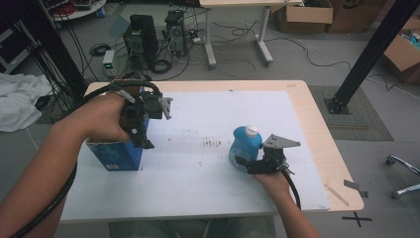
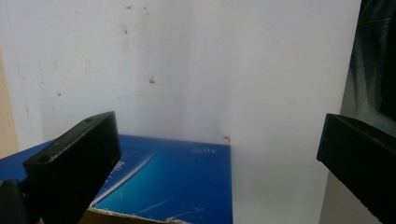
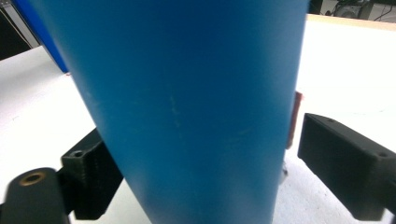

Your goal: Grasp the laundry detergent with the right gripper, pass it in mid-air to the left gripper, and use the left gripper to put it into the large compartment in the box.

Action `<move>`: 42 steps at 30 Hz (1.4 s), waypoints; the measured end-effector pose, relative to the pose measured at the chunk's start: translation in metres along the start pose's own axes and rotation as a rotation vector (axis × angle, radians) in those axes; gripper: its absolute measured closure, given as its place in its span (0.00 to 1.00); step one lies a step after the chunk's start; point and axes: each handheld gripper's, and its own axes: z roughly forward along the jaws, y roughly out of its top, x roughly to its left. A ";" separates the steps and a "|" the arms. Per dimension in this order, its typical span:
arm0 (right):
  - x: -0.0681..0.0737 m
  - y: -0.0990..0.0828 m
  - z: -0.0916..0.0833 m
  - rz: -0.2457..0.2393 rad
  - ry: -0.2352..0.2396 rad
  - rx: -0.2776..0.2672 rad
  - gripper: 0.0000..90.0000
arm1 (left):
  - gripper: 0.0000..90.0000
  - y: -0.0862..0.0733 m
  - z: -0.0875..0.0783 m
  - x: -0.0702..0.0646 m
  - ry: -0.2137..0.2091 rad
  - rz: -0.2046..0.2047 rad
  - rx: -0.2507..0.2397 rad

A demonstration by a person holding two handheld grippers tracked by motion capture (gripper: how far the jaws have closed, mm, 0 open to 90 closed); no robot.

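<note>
Right gripper straddles the blue bottle, which stands on the white mat right of the blue box; its left pad touches, the right one stands just clear. Step, likely: grasping. Next: pinch fully, then lift. Left gripper hangs spread above the box.

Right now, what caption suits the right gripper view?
Blue bottle standing between the right hand-held gripper and its open jaws on the white table.
</note>
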 end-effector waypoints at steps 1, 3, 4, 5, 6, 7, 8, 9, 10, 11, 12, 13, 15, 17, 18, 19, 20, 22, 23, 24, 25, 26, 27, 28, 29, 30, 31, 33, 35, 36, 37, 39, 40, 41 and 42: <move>0.000 0.000 0.000 -0.002 -0.006 -0.002 0.16 | 0.00 0.000 0.000 0.000 0.000 0.002 0.000; 0.000 -0.001 0.000 0.001 -0.007 -0.001 0.17 | 0.00 0.001 0.000 -0.001 -0.002 0.006 -0.002; 0.000 -0.001 0.000 0.007 -0.015 0.000 0.18 | 0.00 0.001 0.000 -0.001 -0.002 0.007 -0.002; 0.000 -0.001 0.000 0.013 -0.020 0.001 0.18 | 0.00 0.001 0.001 -0.002 -0.004 0.004 -0.003; 0.001 -0.001 0.000 0.007 -0.022 0.001 0.19 | 0.00 0.001 0.001 -0.001 -0.004 0.006 0.000; 0.002 0.000 0.001 0.004 -0.023 0.000 0.20 | 0.00 0.001 0.001 -0.001 -0.004 0.005 0.006; 0.002 0.000 0.001 0.002 -0.024 0.001 0.20 | 0.00 0.001 0.001 -0.001 -0.005 0.003 0.005; 0.003 0.000 0.001 -0.002 -0.032 -0.001 0.21 | 0.00 0.000 0.002 -0.001 -0.003 0.002 -0.001; 0.004 -0.001 0.001 -0.005 -0.035 -0.002 0.21 | 0.00 0.000 0.001 -0.001 -0.005 0.003 0.006; 0.004 -0.001 0.001 -0.005 -0.033 -0.004 0.22 | 0.00 0.000 0.001 -0.001 -0.006 0.005 0.006; 0.004 -0.001 0.001 -0.005 -0.033 -0.004 0.22 | 0.00 0.000 0.001 -0.001 -0.006 0.005 0.006; 0.004 -0.002 0.001 -0.006 -0.035 -0.012 0.23 | 0.00 0.000 0.001 -0.002 -0.005 0.005 0.006; 0.004 -0.003 0.002 -0.008 -0.049 -0.012 0.26 | 0.00 0.000 0.001 -0.002 -0.005 0.003 0.003; 0.005 -0.004 0.002 -0.003 -0.053 -0.019 0.27 | 0.00 0.000 0.001 -0.002 -0.005 0.003 0.005; 0.005 -0.004 0.002 -0.003 -0.053 -0.019 0.27 | 0.00 0.000 0.001 -0.002 -0.006 0.002 0.007; 0.006 -0.005 0.002 -0.009 -0.059 -0.025 0.28 | 0.00 0.001 0.002 -0.003 -0.007 0.001 0.011; 0.006 -0.005 0.002 -0.009 -0.059 -0.025 0.28 | 0.00 0.001 0.002 -0.003 -0.007 0.001 0.011; 0.007 -0.006 0.002 -0.017 -0.077 -0.029 0.29 | 0.00 0.001 0.002 -0.003 -0.006 0.005 0.011; 0.008 -0.006 0.002 -0.018 -0.080 -0.032 0.30 | 0.00 0.001 0.002 -0.003 -0.007 0.005 0.011; 0.008 -0.007 0.002 -0.016 -0.076 -0.037 0.30 | 0.00 0.002 0.003 -0.003 -0.009 0.005 0.012; 0.008 -0.007 0.002 -0.012 -0.076 -0.038 0.30 | 0.00 0.002 0.003 -0.003 -0.009 0.005 0.012; 0.008 -0.007 0.002 -0.012 -0.076 -0.038 0.30 | 0.00 0.002 0.003 -0.003 -0.010 0.004 0.012; 0.008 -0.007 0.002 -0.011 -0.079 -0.040 0.30 | 0.00 0.002 0.004 -0.003 -0.009 0.005 0.009; 0.008 -0.007 0.002 -0.013 -0.076 -0.041 0.31 | 0.00 0.003 0.004 -0.003 -0.011 0.001 0.004; 0.009 -0.007 0.002 -0.016 -0.076 -0.042 0.31 | 0.00 0.003 0.004 -0.003 -0.011 0.002 0.008; 0.009 -0.008 0.002 -0.020 -0.074 -0.047 0.33 | 0.00 0.004 0.005 -0.003 -0.013 0.008 0.010; 0.009 -0.008 0.002 -0.020 -0.074 -0.047 0.33 | 0.00 0.004 0.005 -0.003 -0.013 0.008 0.010; 0.010 -0.008 0.002 -0.023 -0.078 -0.048 0.34 | 0.00 0.004 0.005 -0.003 -0.010 0.010 0.011; 0.010 -0.007 0.002 -0.027 -0.078 -0.056 0.36 | 0.00 0.004 0.005 -0.002 -0.013 0.010 0.016; 0.010 -0.007 0.002 -0.030 -0.079 -0.060 0.37 | 0.00 0.005 0.006 -0.002 -0.015 0.006 0.017; 0.010 -0.007 0.002 -0.030 -0.079 -0.060 0.37 | 0.00 0.005 0.006 -0.002 -0.015 0.005 0.016; 0.011 -0.007 0.003 -0.031 -0.080 -0.063 0.37 | 0.00 0.005 0.007 -0.002 -0.015 0.007 0.015; 0.010 -0.007 0.003 -0.031 -0.079 -0.066 0.37 | 0.00 0.005 0.008 -0.002 -0.017 0.008 0.019; 0.010 -0.007 0.003 -0.031 -0.079 -0.066 0.37 | 0.00 0.005 0.008 -0.002 -0.017 0.008 0.019; 0.011 -0.008 0.003 -0.032 -0.081 -0.068 0.37 | 0.00 0.005 0.008 -0.002 -0.018 0.008 0.017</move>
